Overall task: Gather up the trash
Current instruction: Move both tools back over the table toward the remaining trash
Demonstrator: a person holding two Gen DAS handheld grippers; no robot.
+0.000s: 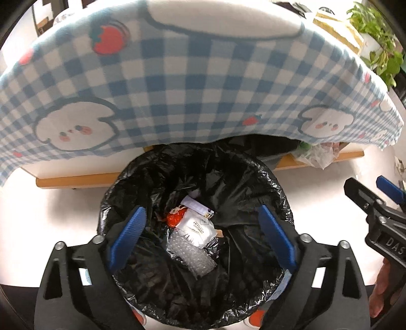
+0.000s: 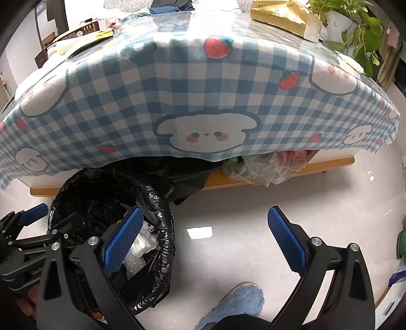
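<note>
A trash bin lined with a black bag stands on the floor in front of the table. Inside lie a white packet, a red wrapper, a pale purple paper and bubble wrap. My left gripper is open and empty, held right above the bin mouth. My right gripper is open and empty, to the right of the bin, over bare floor. The right gripper also shows at the right edge of the left wrist view; the left one shows at the left of the right wrist view.
A table with a blue checked cloth overhangs behind the bin. On it are a brown parcel, a potted plant and snack packets. Clear plastic bags sit under the table. A blue slipper is below.
</note>
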